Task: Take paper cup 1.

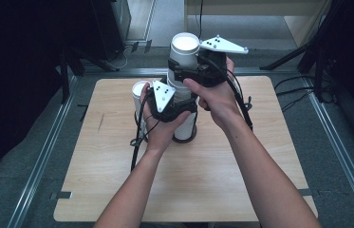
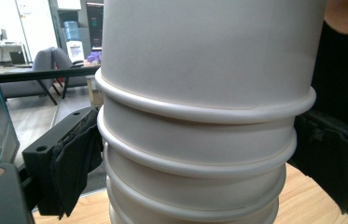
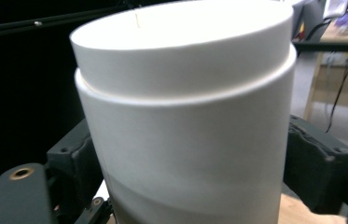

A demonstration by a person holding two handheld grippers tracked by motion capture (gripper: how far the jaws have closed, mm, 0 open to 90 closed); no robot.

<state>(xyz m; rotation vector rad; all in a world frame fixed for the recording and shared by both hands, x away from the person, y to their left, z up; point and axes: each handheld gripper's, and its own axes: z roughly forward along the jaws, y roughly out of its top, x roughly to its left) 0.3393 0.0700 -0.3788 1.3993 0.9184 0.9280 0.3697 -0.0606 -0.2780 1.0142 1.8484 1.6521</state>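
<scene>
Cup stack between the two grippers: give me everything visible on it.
The cup stack is a tall column of nested white cups, paper or plastic by their matte look, each with a rolled rim; the rims form close-set rings. It stands roughly upright near the middle of the wooden table. The left gripper has its jaws around the lower part, and the right gripper clasps the topmost cup, whose open mouth faces up. A second white cup stands close on its left.

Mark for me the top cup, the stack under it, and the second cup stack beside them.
top cup point(image 1: 184, 47): high view, inside of its open mouth.
cup stack point(image 2: 195, 154): left gripper view, wall between two rims.
second stack point(image 1: 138, 90): high view, rim at its left edge.
</scene>
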